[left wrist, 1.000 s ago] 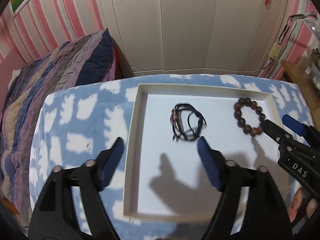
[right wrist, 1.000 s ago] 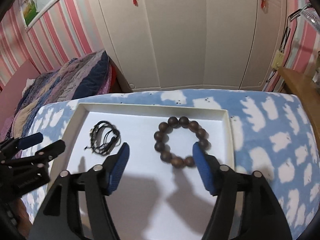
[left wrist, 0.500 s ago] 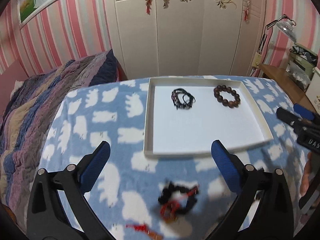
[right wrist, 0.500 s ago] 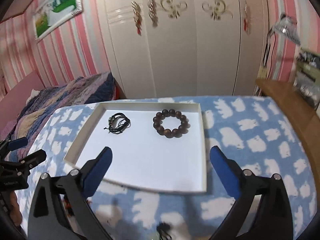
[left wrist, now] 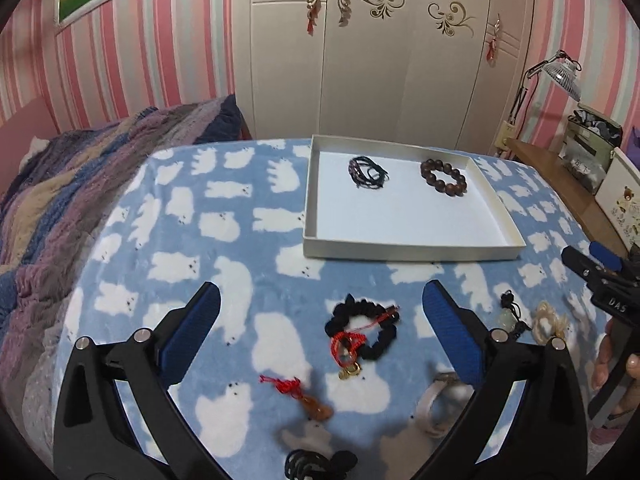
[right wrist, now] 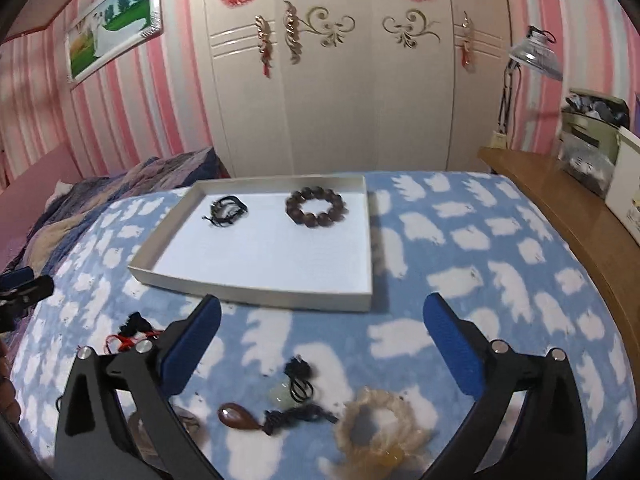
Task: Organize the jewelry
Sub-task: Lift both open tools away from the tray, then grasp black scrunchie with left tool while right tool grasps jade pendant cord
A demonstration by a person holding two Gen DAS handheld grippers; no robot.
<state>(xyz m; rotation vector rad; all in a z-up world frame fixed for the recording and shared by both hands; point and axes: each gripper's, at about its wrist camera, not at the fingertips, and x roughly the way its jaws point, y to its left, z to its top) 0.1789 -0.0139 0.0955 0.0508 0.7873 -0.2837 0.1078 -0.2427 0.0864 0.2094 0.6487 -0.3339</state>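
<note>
A shallow white tray (left wrist: 408, 249) (right wrist: 256, 290) lies on the blue blanket, holding a black cord bracelet (left wrist: 367, 172) (right wrist: 228, 209) and a brown bead bracelet (left wrist: 443, 178) (right wrist: 316, 207). My left gripper (left wrist: 320, 330) is open, empty, hovering over loose jewelry: a black bracelet with red cord (left wrist: 362, 330) and a red-corded amber pendant (left wrist: 308, 398). My right gripper (right wrist: 320, 334) is open and empty above a pale green pendant (right wrist: 282, 394), a brown pendant (right wrist: 238, 418) and a cream bead bracelet (right wrist: 380, 428).
The blue blanket with white bear shapes (left wrist: 200, 224) covers the surface. A striped quilt (left wrist: 48, 184) lies at left, a white wardrobe (right wrist: 332, 92) stands behind, and a wooden desk with a lamp and boxes (right wrist: 560, 208) is at right. A hand (left wrist: 612, 356) holds the right gripper.
Both grippers pulled back from over the tray to the near side of the blanket. Their jaws spread wider. The two bracelets stay in the tray; loose jewelry came into view.
</note>
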